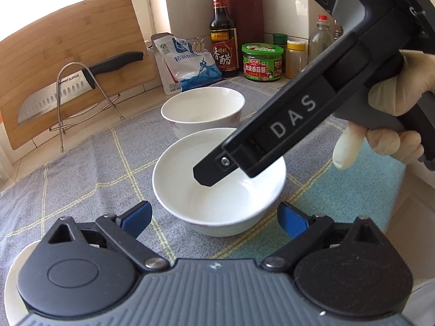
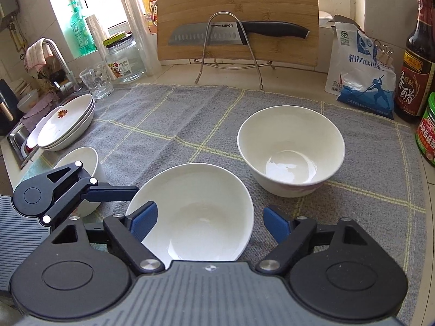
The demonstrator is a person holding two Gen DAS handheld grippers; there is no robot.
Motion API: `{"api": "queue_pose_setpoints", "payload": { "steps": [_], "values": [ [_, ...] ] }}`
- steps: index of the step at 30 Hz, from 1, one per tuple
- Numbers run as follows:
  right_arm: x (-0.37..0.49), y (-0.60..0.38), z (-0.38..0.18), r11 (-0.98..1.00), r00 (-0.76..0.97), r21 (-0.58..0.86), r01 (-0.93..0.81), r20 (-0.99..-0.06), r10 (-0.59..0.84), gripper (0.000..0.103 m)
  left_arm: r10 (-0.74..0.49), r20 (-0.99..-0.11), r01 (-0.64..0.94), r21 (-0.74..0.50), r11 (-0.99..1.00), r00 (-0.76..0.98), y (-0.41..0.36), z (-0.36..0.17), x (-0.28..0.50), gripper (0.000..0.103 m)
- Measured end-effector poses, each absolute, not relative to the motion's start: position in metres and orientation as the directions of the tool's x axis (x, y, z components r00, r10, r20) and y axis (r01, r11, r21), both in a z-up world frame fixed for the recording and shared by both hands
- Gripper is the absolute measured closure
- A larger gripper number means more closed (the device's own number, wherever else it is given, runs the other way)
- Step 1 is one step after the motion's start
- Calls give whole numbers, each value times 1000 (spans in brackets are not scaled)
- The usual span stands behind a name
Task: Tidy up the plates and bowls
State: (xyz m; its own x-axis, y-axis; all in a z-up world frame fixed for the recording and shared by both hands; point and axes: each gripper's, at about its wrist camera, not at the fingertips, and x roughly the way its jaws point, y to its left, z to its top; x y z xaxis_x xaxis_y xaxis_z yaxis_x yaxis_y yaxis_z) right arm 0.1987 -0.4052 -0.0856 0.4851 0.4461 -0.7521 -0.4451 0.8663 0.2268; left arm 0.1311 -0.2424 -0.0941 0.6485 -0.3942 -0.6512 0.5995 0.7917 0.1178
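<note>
Two tongs, left (image 1: 214, 218) and right (image 2: 210, 224), gape apart astride one bowl (image 2: 201, 212); closing together risks collision, tipping it.

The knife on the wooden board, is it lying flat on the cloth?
No, the knife hangs up on a wire rack against the cutting board, behind the cloth.

Readable marks only. "DAS" in pale capitals on the black arm of the right tool (image 1: 206, 175), seen crossing ahead of the left tool. "SUPOR" on the knife blade (image 2: 208, 35), in the wire rack far ahead of the right tool. "香醋" on the red label of the dark bottle (image 1: 222, 34), ahead of the left tool. "大块香菇酱" on the green-lidded jar (image 1: 262, 62), just right of that bottle. "精制食用" on the white and blue bag (image 2: 360, 70), ahead-right of the right tool; remaining print too small.
</note>
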Motion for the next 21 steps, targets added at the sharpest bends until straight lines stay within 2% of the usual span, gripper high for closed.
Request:
{"api": "queue_pose_setpoints", "payload": {
  "steps": [6,21],
  "values": [
    [202,-407,-89,850,461,257,-459,-749,475,27,-392,-653,603,126,787,648,-245,-95,133,7],
    [202,-409,-87,848,458,263,-460,-748,481,29,-417,-647,609,94,787,639,-244,-97,139,11]
  ]
}}
